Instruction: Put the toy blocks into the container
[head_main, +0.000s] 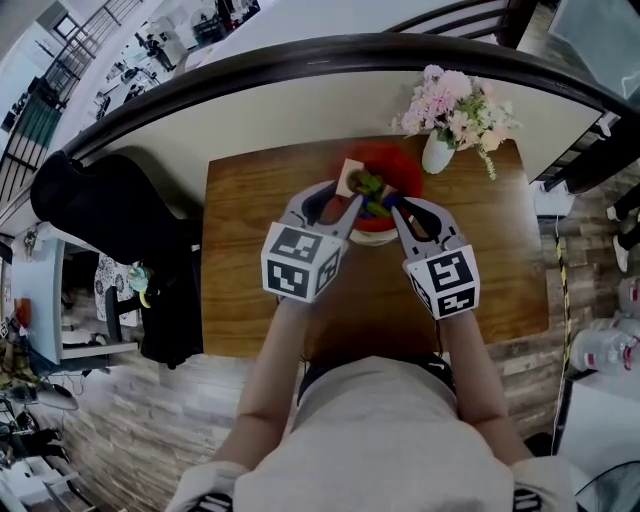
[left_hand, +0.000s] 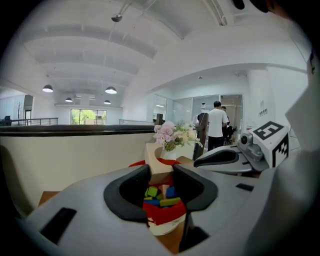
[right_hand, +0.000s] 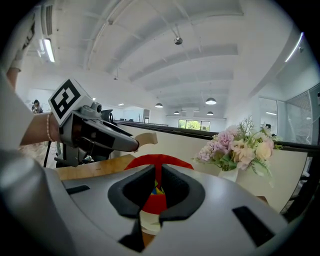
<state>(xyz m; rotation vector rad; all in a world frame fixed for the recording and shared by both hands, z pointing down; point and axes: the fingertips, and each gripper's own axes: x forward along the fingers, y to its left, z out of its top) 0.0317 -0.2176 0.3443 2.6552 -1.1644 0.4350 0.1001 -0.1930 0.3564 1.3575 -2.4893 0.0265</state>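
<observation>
A person stands at a brown wooden surface (head_main: 255, 265) with a grey two-fingered claw in each hand, both reaching toward a round red container with a cream base (head_main: 408, 166) that sits near the far edge. The left claw (head_main: 343, 192) is clamped on a pale, curved wooden toy block (head_main: 352, 176), its dark pads pressing the piece from both sides. Seen from above, the block hangs at the container's left rim; the left gripper view looks straight down past it into the bowl. Inside the container lies a heap of small green, blue and yellow toy blocks (left_hand: 160, 196). The right claw (head_main: 402, 207) is drawn almost fully together, with only a thin slit between its pads and nothing caught in it. Its tips sit at the container's near edge, just right of the left claw. To the right of the container, near the surface's far right corner, stands a white vase (head_main: 437, 153) of pink and cream flowers (head_main: 455, 108). Each claw carries a white cube printed with black square markers, facing up toward the person's head. Beyond a dark curved railing (head_main: 300, 52) the room opens out, and a figure in a white shirt (left_hand: 216, 125) stands in the distance with back turned.
</observation>
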